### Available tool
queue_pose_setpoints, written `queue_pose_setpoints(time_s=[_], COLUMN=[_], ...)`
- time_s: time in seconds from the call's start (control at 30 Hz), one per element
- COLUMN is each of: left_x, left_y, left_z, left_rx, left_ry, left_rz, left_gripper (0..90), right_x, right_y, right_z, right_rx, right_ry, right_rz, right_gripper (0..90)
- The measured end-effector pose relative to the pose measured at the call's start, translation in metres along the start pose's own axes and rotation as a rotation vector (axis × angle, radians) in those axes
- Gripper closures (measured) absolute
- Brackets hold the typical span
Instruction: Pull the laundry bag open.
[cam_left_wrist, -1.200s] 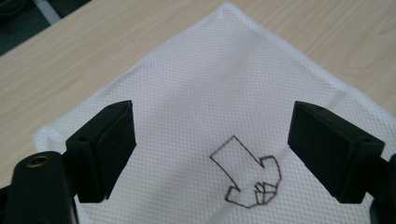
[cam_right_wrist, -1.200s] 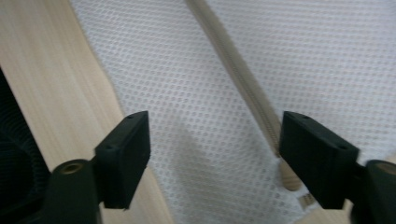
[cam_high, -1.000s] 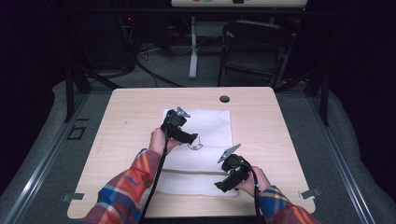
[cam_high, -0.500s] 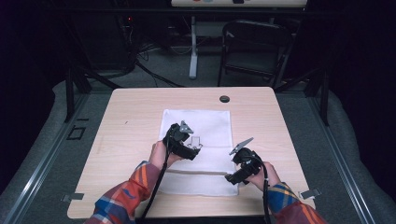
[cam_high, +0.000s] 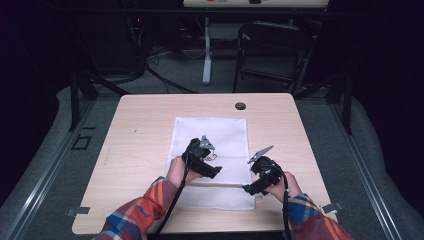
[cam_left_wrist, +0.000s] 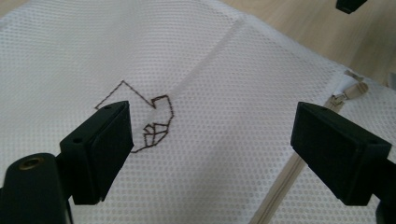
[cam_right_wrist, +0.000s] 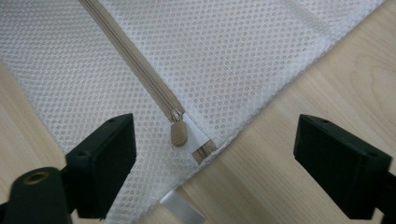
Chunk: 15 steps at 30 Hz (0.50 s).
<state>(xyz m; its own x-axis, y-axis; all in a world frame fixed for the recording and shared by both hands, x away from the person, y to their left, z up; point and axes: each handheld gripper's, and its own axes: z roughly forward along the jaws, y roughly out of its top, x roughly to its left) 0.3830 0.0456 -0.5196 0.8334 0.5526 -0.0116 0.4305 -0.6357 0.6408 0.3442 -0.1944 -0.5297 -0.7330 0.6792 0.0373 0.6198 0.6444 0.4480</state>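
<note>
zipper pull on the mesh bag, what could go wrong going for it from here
The zipper pull is small and lies flat at the edge of the mesh bag, so the open right gripper may pinch mesh with it or slip off. The left gripper hovers open over the bag, so the bag could slide on the table when pulled.

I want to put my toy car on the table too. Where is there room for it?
Bare wood runs down the table left of the white mesh bag, and across the far edge around the small black disc. A narrower strip lies right of the bag. The near middle is crowded: the left gripper and the right gripper hover there, open, over the bag's zipper.
</note>
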Motion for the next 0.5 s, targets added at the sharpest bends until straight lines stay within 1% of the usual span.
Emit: queue_pose_setpoints(time_s=[0.03, 0.13, 0.17, 0.23, 0.27, 0.3, 0.37, 0.4, 0.43, 0.47, 0.5], left_x=[-0.001, -0.008, -0.010, -0.016, -0.017, -0.021, -0.025, -0.026, -0.028, -0.030, -0.032], left_y=[0.000, 0.000, 0.000, 0.001, 0.001, 0.002, 0.003, 0.003, 0.003, 0.004, 0.004], left_z=[0.002, 0.010, 0.013, 0.018, 0.019, 0.022, 0.026, 0.027, 0.028, 0.030, 0.032], left_rx=[0.001, 0.009, 0.012, 0.017, 0.030, 0.033, 0.032, 0.032, 0.035, 0.031, 0.034], left_ry=[-0.019, -0.056, -0.059, -0.071, -0.078, -0.082, -0.096, -0.099, -0.106, -0.117, -0.120], left_rz=[0.006, 0.013, 0.017, 0.031, 0.043, 0.048, 0.055, 0.056, 0.060, 0.064, 0.069], left_gripper=[14.5, 15.3, 15.5, 16.2, 17.0, 17.1, 19.6, 19.7, 20.1, 20.6, 21.2], right_x=[0.000, -0.001, -0.001, -0.002, -0.002, -0.002, -0.003, -0.003, -0.003, -0.004, -0.003], right_y=[0.000, -0.001, -0.001, -0.001, -0.001, -0.001, -0.001, -0.001, -0.001, -0.001, -0.001], right_z=[0.000, -0.001, 0.000, -0.001, -0.001, -0.001, -0.001, -0.001, -0.001, -0.001, 0.000], right_rx=[-0.001, 0.000, -0.018, -0.023, -0.023, -0.024, -0.045, -0.050, -0.054, -0.051, -0.046], right_ry=[-0.001, -0.003, 0.006, -0.004, -0.005, -0.010, -0.012, -0.021, -0.014, -0.004, 0.000], right_rz=[0.002, 0.001, 0.005, 0.000, 0.003, 0.004, 0.012, 0.015, 0.023, 0.020, 0.021], right_gripper=[13.6, 15.0, 15.1, 15.9, 16.6, 17.2, 23.0, 24.7, 27.6, 32.5, 35.5])
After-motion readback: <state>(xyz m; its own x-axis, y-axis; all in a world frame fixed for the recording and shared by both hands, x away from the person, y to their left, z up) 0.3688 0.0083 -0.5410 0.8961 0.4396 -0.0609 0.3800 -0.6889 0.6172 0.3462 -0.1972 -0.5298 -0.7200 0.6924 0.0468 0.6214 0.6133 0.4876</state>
